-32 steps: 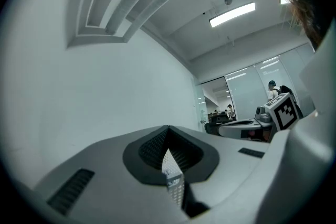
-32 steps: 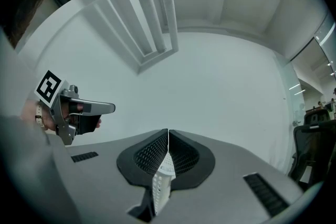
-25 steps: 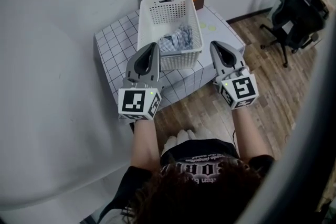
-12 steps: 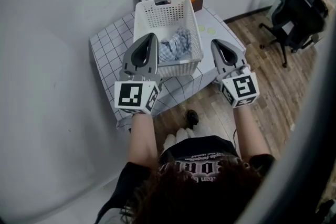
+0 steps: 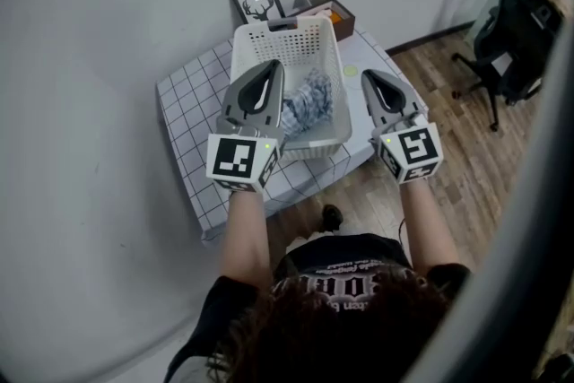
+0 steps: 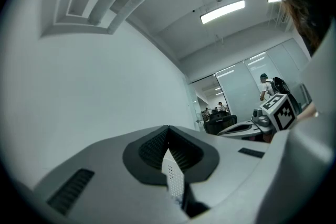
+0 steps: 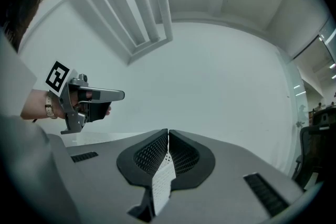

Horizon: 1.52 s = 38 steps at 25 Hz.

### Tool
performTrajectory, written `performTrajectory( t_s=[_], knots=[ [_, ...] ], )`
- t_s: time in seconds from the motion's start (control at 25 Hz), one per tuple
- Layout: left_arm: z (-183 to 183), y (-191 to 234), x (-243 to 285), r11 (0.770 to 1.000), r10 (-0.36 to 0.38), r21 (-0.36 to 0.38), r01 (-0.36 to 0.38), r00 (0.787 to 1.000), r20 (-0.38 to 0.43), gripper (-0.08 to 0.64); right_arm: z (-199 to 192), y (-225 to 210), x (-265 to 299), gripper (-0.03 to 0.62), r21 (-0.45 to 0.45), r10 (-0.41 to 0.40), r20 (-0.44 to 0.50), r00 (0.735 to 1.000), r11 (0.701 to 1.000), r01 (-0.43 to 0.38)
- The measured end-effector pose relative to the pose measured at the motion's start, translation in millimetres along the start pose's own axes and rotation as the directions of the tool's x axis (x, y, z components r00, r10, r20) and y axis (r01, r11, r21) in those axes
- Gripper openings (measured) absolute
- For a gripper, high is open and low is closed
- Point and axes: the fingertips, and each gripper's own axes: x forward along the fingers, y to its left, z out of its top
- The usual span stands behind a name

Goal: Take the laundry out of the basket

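Observation:
A white plastic laundry basket (image 5: pixel 289 39) stands on a small table with a grid-patterned cloth (image 5: pixel 190 99). Blue-and-white checked laundry (image 5: pixel 309 96) lies crumpled inside it. In the head view my left gripper (image 5: pixel 272 65) hangs above the basket's left rim, jaws pressed together with nothing between them. My right gripper (image 5: pixel 369 77) hovers just right of the basket, also shut and empty. Both gripper views look level at the white wall: the left gripper (image 6: pixel 168 129) and the right gripper (image 7: pixel 168 132) each show closed jaws. The basket is out of sight in both.
A framed deer picture (image 5: pixel 257 3) and small boxes (image 5: pixel 325 6) stand behind the basket against the wall. A black office chair (image 5: pixel 507 49) is on the wooden floor to the right. A person with a backpack (image 6: pixel 270 86) stands in the distance.
Both grippers have moved forward toward the basket. The left one now overlaps the basket's left rim and the right one sits beside its right side. Both stayed shut.

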Motion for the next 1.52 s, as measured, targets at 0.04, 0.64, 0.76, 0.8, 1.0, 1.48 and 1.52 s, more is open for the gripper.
performTrajectory(
  t_s=[0.04,0.64,0.76,0.8,1.0,1.48,1.52],
  knots=[
    [-2,1,5,1.000,-0.010,0.008,0.010,1.000,-0.004,0.002,-3,-5,4,0.029,0.014,-0.004,-0.004,1.000,1.000,0.005],
    [-65,-8,49,0.954,-0.183,0.188,0.235,0.948,-0.260,0.025,-27,-49,36,0.029,0.077,-0.034,-0.025,0.999,0.996,0.036],
    [-81,-21,58,0.914,-0.239,0.236,0.329,0.908,-0.343,0.105,-28,-53,42,0.030,0.077,-0.025,-0.025,0.999,0.997,0.027],
    [-88,-25,62,0.902,-0.251,0.246,0.355,0.895,-0.368,0.144,-28,-55,43,0.029,0.076,-0.023,-0.026,0.999,0.997,0.025],
    [-127,-42,73,0.849,-0.329,0.229,0.476,0.816,-0.476,0.282,-29,-62,49,0.031,0.083,-0.014,-0.023,1.000,0.996,0.016],
    [-239,-59,63,0.734,-0.363,0.084,0.674,0.493,-0.791,0.577,-44,-75,58,0.031,0.076,-0.010,-0.054,0.999,0.997,0.014],
    [-247,-60,63,0.733,-0.362,0.070,0.677,0.475,-0.802,0.583,-46,-76,59,0.031,0.077,-0.008,-0.050,0.999,0.997,0.012]
  ],
)
